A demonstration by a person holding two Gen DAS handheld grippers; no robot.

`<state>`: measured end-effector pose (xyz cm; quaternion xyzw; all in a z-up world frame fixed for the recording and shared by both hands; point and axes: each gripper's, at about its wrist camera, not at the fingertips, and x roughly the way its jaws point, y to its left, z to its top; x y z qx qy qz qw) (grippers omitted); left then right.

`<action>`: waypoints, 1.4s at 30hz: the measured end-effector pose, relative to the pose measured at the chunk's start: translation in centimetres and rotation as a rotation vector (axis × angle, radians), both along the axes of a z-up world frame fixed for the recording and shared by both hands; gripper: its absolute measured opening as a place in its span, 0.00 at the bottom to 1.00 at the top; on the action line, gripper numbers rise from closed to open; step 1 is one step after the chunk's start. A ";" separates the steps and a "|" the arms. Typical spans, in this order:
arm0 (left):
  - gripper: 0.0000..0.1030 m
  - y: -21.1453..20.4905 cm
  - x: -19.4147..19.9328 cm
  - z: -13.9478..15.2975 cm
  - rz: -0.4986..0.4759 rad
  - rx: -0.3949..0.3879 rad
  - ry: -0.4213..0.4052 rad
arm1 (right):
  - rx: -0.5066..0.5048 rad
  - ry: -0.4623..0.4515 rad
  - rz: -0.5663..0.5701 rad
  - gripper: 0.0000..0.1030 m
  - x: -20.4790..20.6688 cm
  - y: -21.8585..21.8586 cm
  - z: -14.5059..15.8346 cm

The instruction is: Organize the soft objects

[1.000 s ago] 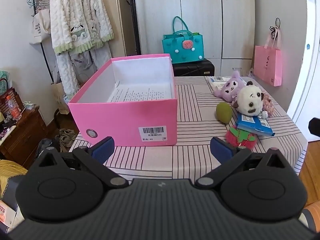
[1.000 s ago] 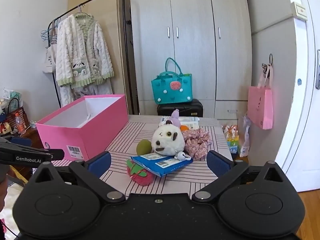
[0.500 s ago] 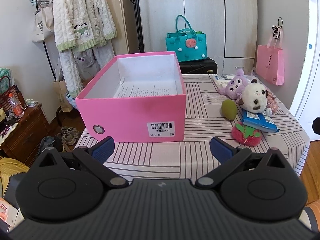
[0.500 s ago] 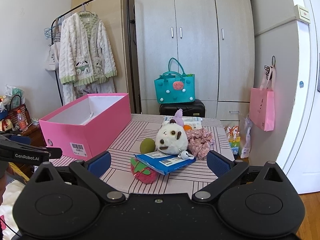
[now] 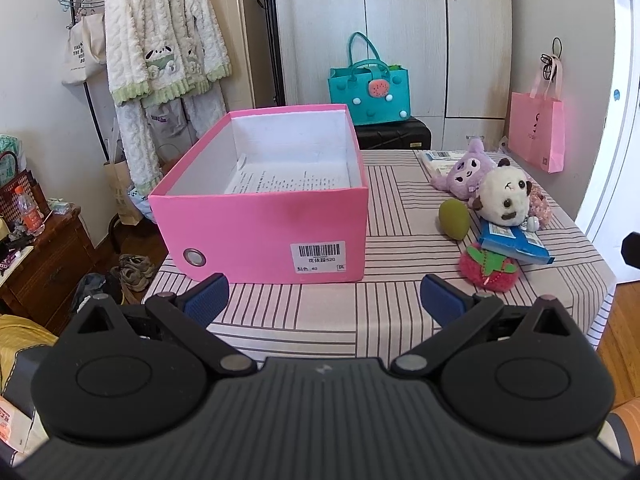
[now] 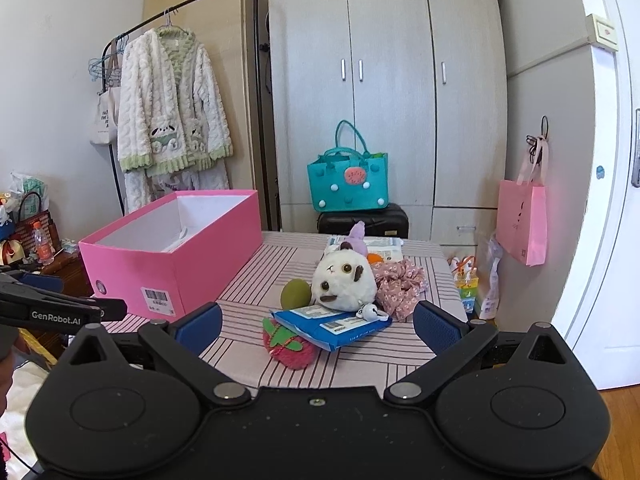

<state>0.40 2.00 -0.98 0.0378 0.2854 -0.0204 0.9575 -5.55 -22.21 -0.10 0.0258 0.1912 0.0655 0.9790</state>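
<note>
So the whole thing comes down to this: the soft toys sit in a clump toward the right edge of the counter (image 5: 304,320), and the pink box (image 5: 260,232) they presumably go into sits toward the left edge, well apart from them. The right hand-held gripper (image 6: 316,322) points pretty much straight at the clump, so I'd say it's the nearer one and the obvious pick for a first grab. The left hand-held gripper (image 5: 324,298) faces the short end of the box instead, with the toys off to its right. The box's long axis runs away from both grippers, front edge to back edge.

Both grippers are spread wide with nothing between the fingers, hanging off the front edge of the counter.

The toys themselves: a fuzzy red strawberry (image 6: 286,350) closest to the front edge, partly pinned under a blue packet (image 6: 332,328). Behind that a round white plush (image 6: 344,286) leans on the packet, with a green egg-shaped thing (image 6: 295,295) just beside it on the box side. A floral scrunchie (image 6: 400,284) touches the plush on the other side, and a purple plush (image 5: 464,174) lies further back.

The box is open on top, only a printed sheet inside
</note>
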 end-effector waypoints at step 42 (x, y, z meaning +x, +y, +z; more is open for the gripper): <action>1.00 2.2 1.2 5.4 -0.139 0.155 0.021 | -0.093 0.060 0.166 1.00 2.7 -1.5 4.4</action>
